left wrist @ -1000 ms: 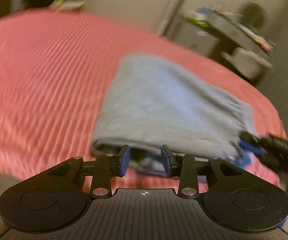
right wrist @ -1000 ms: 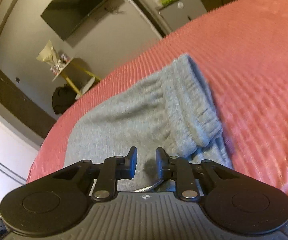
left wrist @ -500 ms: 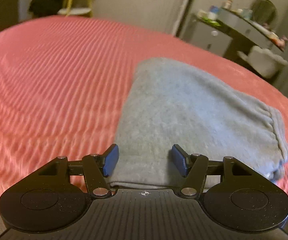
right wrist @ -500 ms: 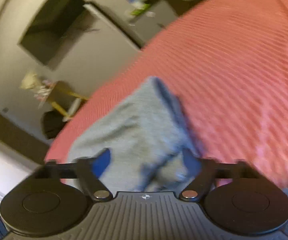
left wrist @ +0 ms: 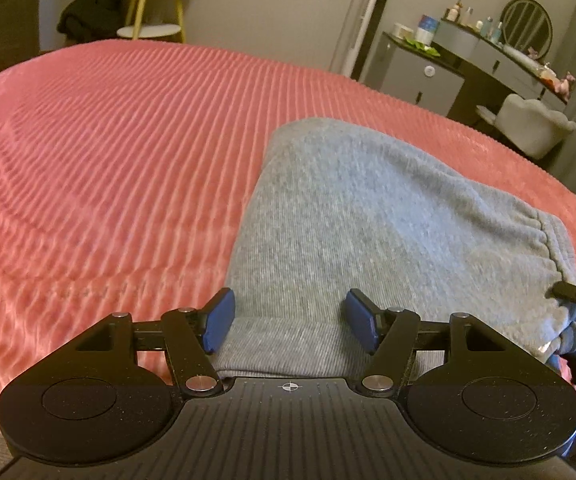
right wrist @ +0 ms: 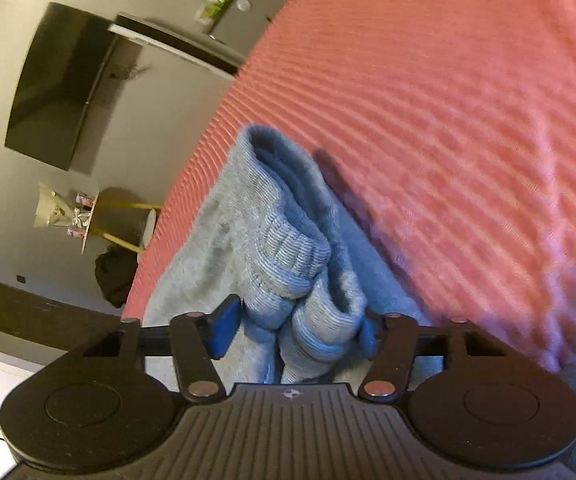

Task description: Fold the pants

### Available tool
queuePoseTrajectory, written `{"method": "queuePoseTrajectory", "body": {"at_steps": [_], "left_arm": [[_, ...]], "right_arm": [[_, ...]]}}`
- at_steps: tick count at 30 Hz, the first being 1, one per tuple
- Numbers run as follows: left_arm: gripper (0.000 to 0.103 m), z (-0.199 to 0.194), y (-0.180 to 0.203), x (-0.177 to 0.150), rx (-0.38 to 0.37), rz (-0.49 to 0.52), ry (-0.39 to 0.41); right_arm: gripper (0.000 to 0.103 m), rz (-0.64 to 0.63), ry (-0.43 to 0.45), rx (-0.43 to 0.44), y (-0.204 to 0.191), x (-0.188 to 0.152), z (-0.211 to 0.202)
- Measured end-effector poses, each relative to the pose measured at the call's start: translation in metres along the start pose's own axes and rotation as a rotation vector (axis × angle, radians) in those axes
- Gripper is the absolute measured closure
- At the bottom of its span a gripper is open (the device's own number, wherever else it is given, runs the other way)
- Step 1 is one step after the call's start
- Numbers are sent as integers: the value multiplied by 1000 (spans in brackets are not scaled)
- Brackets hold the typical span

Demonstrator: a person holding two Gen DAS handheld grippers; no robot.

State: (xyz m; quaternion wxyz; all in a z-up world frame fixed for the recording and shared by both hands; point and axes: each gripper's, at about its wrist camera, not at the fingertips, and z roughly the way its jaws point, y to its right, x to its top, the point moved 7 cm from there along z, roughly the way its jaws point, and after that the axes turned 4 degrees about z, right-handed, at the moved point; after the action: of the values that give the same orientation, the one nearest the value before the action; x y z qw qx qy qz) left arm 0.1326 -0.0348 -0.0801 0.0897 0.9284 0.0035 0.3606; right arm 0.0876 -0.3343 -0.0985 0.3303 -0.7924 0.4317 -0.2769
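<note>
Grey ribbed-knit pants (left wrist: 360, 216) lie folded on corded pink bedspread (left wrist: 108, 152).

The left hand-held gripper (left wrist: 290, 322) is level and points forward along its two fingers, its jaws spread wide apart. Both blue pads (left wrist: 219, 319) face each other across the gap and grip nothing. The right hand-held gripper (right wrist: 296, 330) is rolled to one side, so its view sits tilted, and its jaws are likewise spread wide, the left blue pad (right wrist: 224, 330) plainly visible and the right one partly hidden. In the left wrist view, black tips of the right hand-held gripper show at the far right edge.
</note>
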Motion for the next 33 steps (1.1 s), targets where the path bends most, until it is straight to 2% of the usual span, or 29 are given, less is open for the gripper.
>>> {"method": "queuePoseTrajectory", "body": {"at_steps": [2, 3, 4, 7, 8, 9, 11, 12, 13, 14, 15, 16, 17, 19, 23, 25, 26, 28, 29, 30, 31, 32, 33], "left_arm": [[35, -1, 0, 1, 1, 0, 2], [35, -1, 0, 0, 0, -2, 2], [35, -2, 0, 0, -1, -5, 1], [35, -2, -3, -2, 17, -11, -7], [35, -2, -5, -2, 21, -19, -12], [35, -3, -5, -3, 19, -32, -16], [35, -4, -6, -3, 13, -53, -14], [35, -3, -7, -3, 17, -56, -15], [35, -2, -7, -3, 22, -55, -20], [35, -1, -7, -3, 27, -51, -25], [35, -1, -6, -3, 30, -46, -27], [35, -1, -6, -4, 35, -39, -27], [35, -1, -5, -4, 38, -35, -26], [35, -2, -3, -2, 39, -27, -26], [34, 2, -1, -2, 49, -22, -31], [34, 2, 3, -2, 57, -13, -30], [34, 2, 3, -3, 59, -9, -29], [34, 1, 2, -4, 57, -11, -23], [34, -1, 2, -4, 55, -15, -20], [35, -2, 2, -3, 46, -17, -17], [35, -4, 3, -1, 42, -14, -19], [36, -7, 6, 2, 44, 7, -10], [35, -9, 10, 5, 46, 42, 13]], "right_arm": [[49, -2, -9, -8, 1, 3, 7], [59, -26, 3, -22, -5, 3, 9], [63, -80, 25, -36, -11, 2, 7], [65, -349, 122, -145, -41, -12, -5], [65, -383, 137, -136, -50, -18, -10], [65, -363, 141, -85, -55, -21, -16], [65, -259, 128, 59, -53, -17, -27], [65, -245, 122, 70, -48, -14, -28], [64, -273, 114, 30, -44, -12, -26], [62, -323, 97, -48, -37, -11, -19], [53, -367, 72, -140, -29, -13, -10], [35, -393, 57, -234, -21, -15, -2], [30, -397, 72, -284, -18, -15, -1], [28, -396, 145, -275, -25, -11, -11], [28, -559, 392, -314, -57, -6, -43], [29, -634, 446, -228, -73, -15, -51], [31, -659, 440, -179, -78, -22, -51], [48, -714, 380, -99, -83, -37, -39], [49, -734, 326, -89, -82, -44, -27], [48, -747, 266, -132, -75, -46, -14], [48, -766, 221, -224, -68, -49, 3], [48, -770, 206, -278, -64, -49, 11], [48, -775, 216, -286, -66, -48, 12]]}}
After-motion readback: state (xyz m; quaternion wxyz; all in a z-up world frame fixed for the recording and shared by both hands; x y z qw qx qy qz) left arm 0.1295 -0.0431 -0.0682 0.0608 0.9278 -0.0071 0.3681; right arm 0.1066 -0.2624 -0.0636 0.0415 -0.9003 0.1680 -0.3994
